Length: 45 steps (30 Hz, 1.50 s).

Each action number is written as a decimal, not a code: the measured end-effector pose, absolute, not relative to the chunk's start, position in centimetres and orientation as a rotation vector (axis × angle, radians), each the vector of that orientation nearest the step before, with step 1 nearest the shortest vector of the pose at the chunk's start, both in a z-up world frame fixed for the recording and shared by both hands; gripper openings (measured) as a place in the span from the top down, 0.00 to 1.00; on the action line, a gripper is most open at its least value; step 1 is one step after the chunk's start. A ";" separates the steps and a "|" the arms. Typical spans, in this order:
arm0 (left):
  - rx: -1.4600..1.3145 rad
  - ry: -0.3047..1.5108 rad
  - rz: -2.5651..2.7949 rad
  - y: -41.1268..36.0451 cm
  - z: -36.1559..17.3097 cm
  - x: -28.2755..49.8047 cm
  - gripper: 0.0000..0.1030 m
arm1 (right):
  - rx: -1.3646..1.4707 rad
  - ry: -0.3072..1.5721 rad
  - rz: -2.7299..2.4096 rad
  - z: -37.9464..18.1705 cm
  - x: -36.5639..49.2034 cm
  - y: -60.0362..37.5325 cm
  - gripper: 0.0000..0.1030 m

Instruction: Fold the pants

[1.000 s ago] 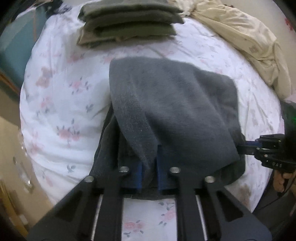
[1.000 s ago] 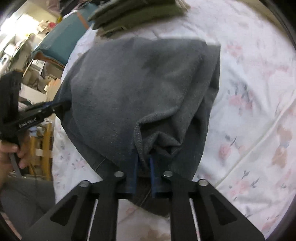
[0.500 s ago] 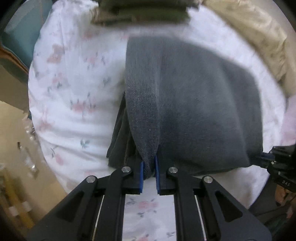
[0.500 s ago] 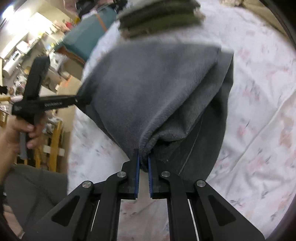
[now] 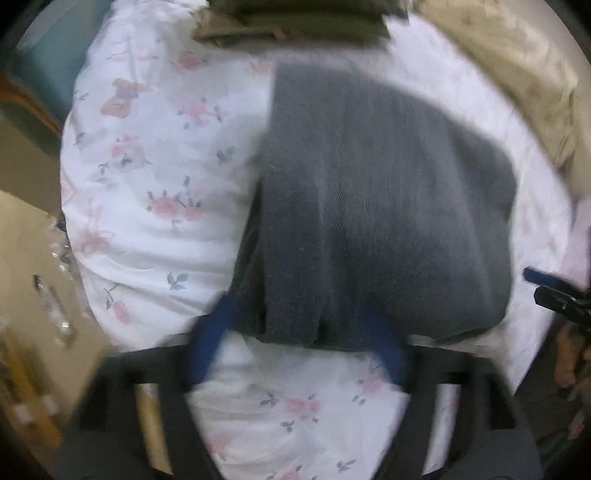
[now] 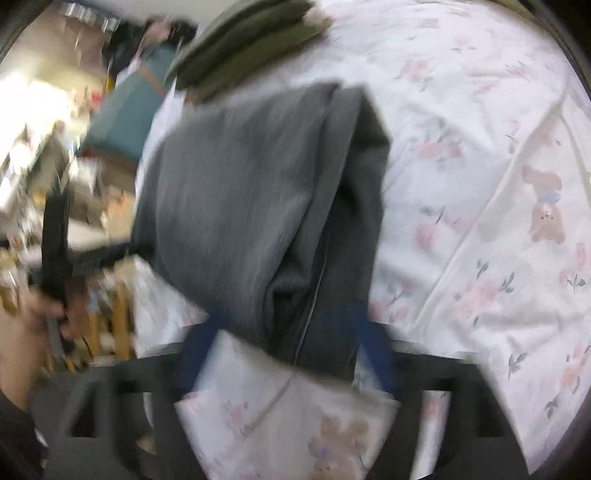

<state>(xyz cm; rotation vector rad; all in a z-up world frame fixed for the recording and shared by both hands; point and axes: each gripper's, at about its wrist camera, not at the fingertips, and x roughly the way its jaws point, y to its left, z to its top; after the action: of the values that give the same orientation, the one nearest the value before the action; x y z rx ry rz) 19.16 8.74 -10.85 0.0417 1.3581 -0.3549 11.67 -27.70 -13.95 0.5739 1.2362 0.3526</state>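
Note:
Dark grey pants (image 5: 376,206) lie folded in layers on the flowered bed sheet (image 5: 155,177). My left gripper (image 5: 295,332) is opening, its blue pads spread wide on either side of the near hem, no longer pressing the cloth. In the right wrist view the same pants (image 6: 251,206) lie folded, and my right gripper (image 6: 284,343) is opening too, its blurred blue pads apart around the near corner. The right gripper (image 5: 554,291) shows at the right edge of the left wrist view. The left gripper (image 6: 77,254) sits at the pants' left edge, held in a hand (image 6: 22,325).
A stack of folded olive garments (image 5: 295,18) lies beyond the pants, seen again as olive garments (image 6: 243,40). A cream cloth (image 5: 517,70) is bunched at the far right. A teal piece of furniture (image 6: 125,110) and cluttered shelves stand past the bed's left edge.
Both grippers went from shut on the pants' near hem to wide open, letting the cloth drop flat onto the sheet. Both views are blurred from motion.

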 end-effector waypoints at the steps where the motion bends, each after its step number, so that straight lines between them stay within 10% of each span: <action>1: 0.002 1.333 -0.344 9.4 -10.6 19.3 0.04 | 0.629 1.229 0.337 -14.3 12.2 -28.3 0.13; 9: 0.067 1.501 -0.304 7.4 -16.6 19.5 0.01 | 0.832 1.324 0.334 -21.1 15.8 -27.9 0.18; 11: 0.006 1.537 -0.300 7.5 -17.0 19.9 0.10 | 0.743 1.303 0.346 -20.5 15.9 -27.1 0.48; 14: -0.018 1.535 -0.323 7.4 -16.5 19.7 0.41 | 0.657 1.279 0.397 -19.5 16.1 -26.2 0.68; 16: 0.024 1.515 -0.330 6.9 -15.4 19.2 0.66 | 0.629 1.277 0.403 -18.9 16.3 -26.3 0.74; 19: -0.003 1.469 -0.328 6.8 -12.0 17.6 0.74 | 0.582 1.267 0.420 -16.9 16.6 -26.8 0.78; 32: -0.313 1.524 -0.282 2.7 -13.4 6.8 0.75 | 0.295 1.343 0.400 -13.7 20.0 -32.3 0.87; 36: -0.263 1.561 -0.170 4.2 -15.4 6.5 0.39 | 0.300 1.444 0.263 -16.4 19.2 -33.8 0.83; 45: -0.055 1.096 -0.061 4.9 -6.0 8.7 0.42 | 0.168 1.050 0.389 -7.1 20.0 -29.3 0.83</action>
<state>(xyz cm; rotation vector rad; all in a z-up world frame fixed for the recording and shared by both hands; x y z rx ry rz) 8.74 4.87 -5.97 -0.0546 1.0957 -0.0609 19.95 -29.29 -7.07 0.1675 1.0497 0.3889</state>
